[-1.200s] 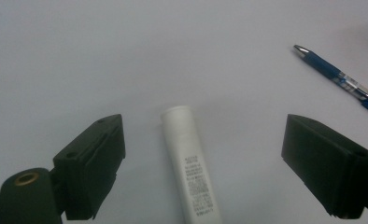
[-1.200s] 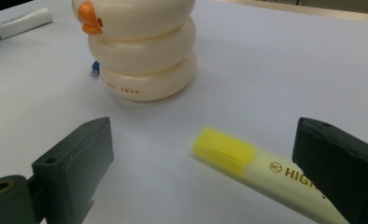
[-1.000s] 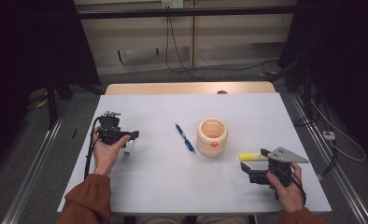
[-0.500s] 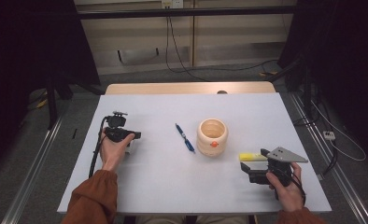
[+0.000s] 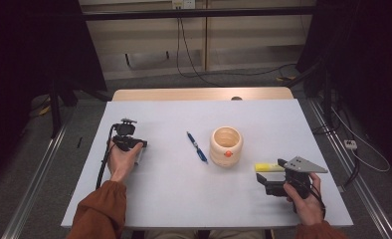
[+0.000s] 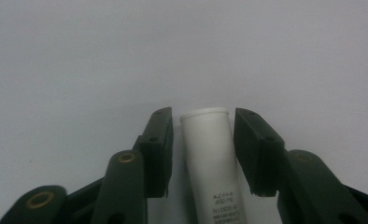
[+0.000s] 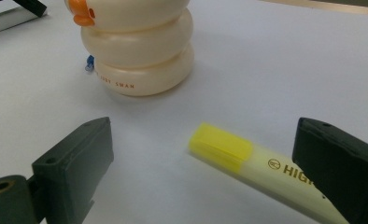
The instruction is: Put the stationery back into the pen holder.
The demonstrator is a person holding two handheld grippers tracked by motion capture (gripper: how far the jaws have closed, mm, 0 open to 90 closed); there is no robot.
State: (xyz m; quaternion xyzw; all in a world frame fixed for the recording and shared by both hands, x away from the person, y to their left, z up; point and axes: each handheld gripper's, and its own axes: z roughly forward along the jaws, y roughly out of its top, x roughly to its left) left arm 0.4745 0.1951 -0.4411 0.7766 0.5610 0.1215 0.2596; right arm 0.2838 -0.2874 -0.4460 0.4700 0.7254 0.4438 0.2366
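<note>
While the left gripper (image 6: 203,154) rests low on the left of the tabletop (image 5: 184,199), its fingers (image 6: 156,149) stand narrowly apart on either side of a white tube (image 6: 210,158), a pen or marker barrel by its look, with slim gaps on both sides, so nothing is clamped yet. The barrel looks light, stiff and smooth; it may roll or slip, so a grip across its middle seems safest. On the near right, the right gripper (image 7: 205,172) has its fingers (image 7: 74,163) spread wide, holding nothing, with a yellow highlighter (image 7: 247,163) lying flat between them. It is also light, rigid plastic, best taken across the body behind the cap. The high view shows the blue pen (image 5: 197,147) and cream pot (image 5: 226,145) at mid-table; the right gripper view adds the pot's stacked rings and lettering, and the left gripper view the tube's small print
</note>
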